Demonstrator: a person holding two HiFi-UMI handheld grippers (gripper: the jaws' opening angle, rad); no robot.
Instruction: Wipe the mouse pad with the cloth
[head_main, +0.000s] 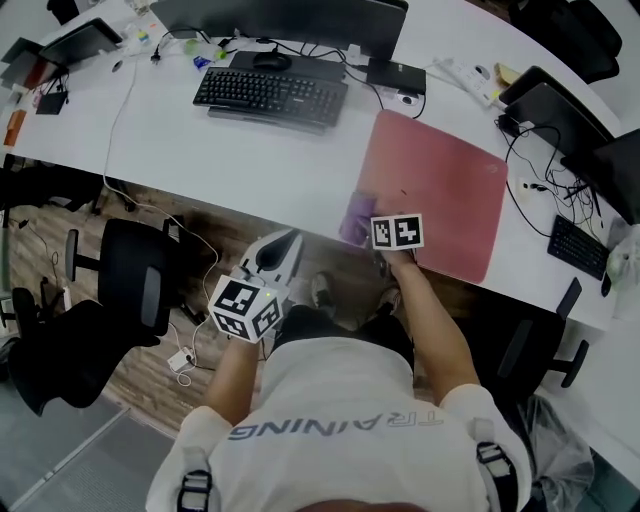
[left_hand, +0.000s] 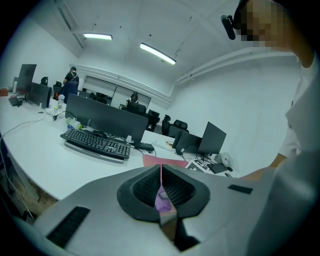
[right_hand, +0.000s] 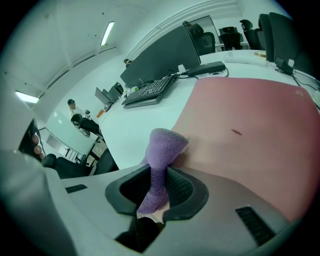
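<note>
1. Head view: a pink mouse pad (head_main: 445, 190) lies on the white desk (head_main: 250, 160), at about 1 o'clock from the person. A black keyboard (head_main: 270, 96) sits at 11 o'clock, with a dark monitor (head_main: 300, 18) behind it. The purple cloth (head_main: 355, 218) rests at the pad's 8 o'clock edge, partly on the pad and partly on bare desk. The right gripper (head_main: 374, 231) is over it. The left gripper (head_main: 288, 242) hangs off the desk's near edge, above the wooden floor, with a black chair (head_main: 135, 285) at its 9 o'clock.

2. Left gripper view: the two ribbed pads are drawn together, touching at the tips, and nothing is caught between them. A thin slit lower down shows only a sliver of purple and pink beyond. The keyboard lies at 10 o'clock.

3. Right gripper view: the jaws are pinched tight on the cloth (right_hand: 167, 142) — a twisted fold stands up out of them toward 12 o'clock. The pad fills the picture from 12 to 4 o'clock, with one small dark speck (right_hand: 236, 132) on it. White desk lies at 10 o'clock.
</note>
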